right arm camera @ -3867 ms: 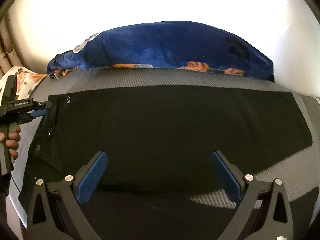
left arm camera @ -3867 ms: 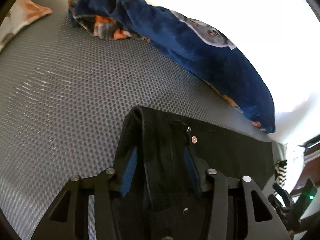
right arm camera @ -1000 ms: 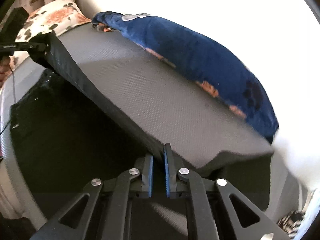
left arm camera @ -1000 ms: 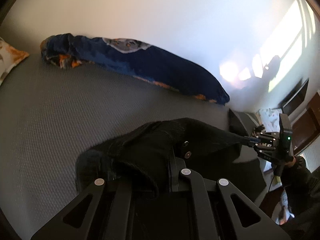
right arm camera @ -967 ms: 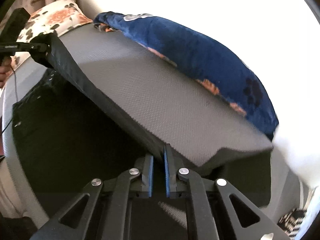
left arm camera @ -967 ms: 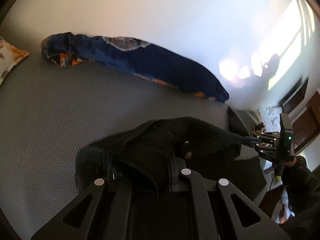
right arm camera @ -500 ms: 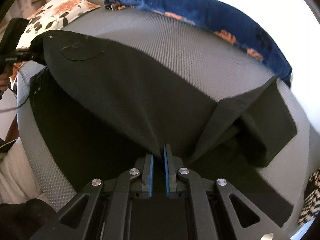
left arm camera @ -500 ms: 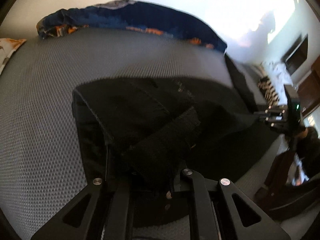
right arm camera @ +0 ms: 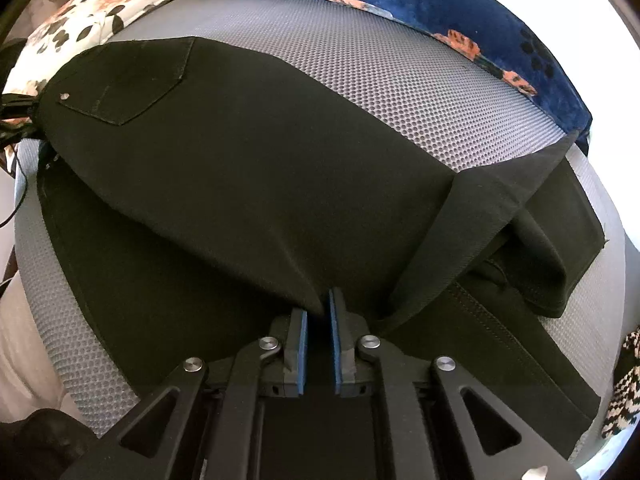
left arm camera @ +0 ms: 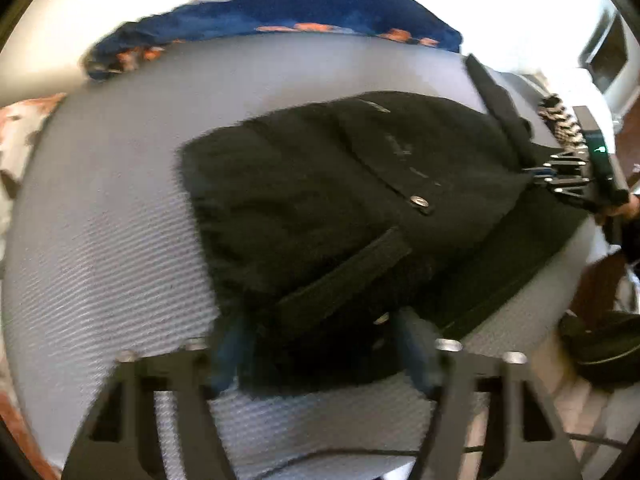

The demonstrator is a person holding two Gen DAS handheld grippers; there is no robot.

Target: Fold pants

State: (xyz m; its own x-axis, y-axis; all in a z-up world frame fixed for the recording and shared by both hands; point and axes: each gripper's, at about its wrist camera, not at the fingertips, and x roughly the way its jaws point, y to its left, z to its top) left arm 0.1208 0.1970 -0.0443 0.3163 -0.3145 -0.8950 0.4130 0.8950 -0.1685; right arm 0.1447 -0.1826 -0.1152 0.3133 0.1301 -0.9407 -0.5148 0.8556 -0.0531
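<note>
Now | left hand-held gripper [left arm camera: 320, 354] spread, pants [right arm camera: 248, 168] waistband between | right hand-held gripper [right arm camera: 318, 320] clamps pants fold

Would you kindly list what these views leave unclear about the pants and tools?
Left wrist view: motion blur hides whether the left tool touches the pants.
Right wrist view: the folded-over leg covers much of the layer beneath.
Right wrist view: pads hide how much cloth the right tool pinches.

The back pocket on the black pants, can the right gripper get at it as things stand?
Probably not yet. The right gripper has its jaws pinched on the black pants at the near edge; the back pocket lies bare at the far left, nothing covering it.
</note>
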